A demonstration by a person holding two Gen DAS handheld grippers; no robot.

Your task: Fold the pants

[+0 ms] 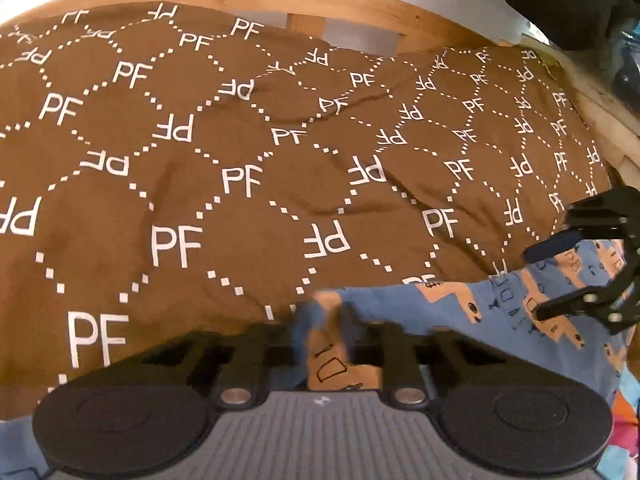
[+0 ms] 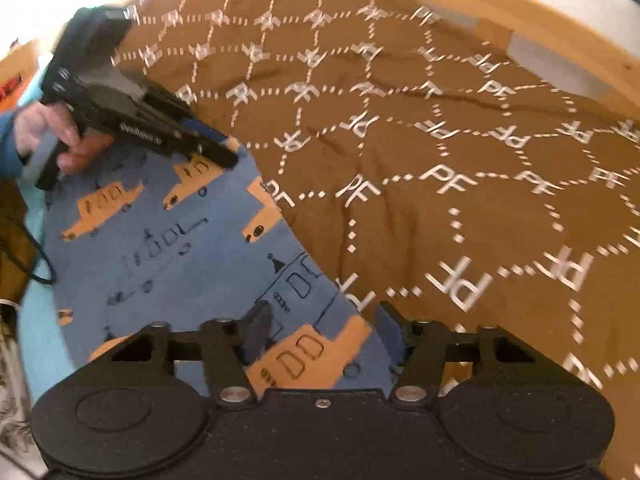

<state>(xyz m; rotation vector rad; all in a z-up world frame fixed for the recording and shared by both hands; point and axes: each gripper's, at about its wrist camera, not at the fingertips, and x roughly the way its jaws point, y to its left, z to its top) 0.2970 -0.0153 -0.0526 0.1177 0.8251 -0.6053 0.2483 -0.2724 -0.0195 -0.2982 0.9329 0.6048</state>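
The blue truck-print pants [image 2: 168, 248] were seen spread on the brown PF-patterned bedspread [image 1: 240, 168], at its near edge. The left gripper [image 1: 326, 326] was clamped on a bunched edge of the fabric. The right gripper [image 2: 320, 330] was held wide apart, straddling the opposite edge with nothing pinched. The garment's long axis was stretched between the two; the loose end was judged nearer the right.

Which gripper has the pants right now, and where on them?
Left gripper is shut on the pants at their edge. Right gripper is open, straddling the edge.
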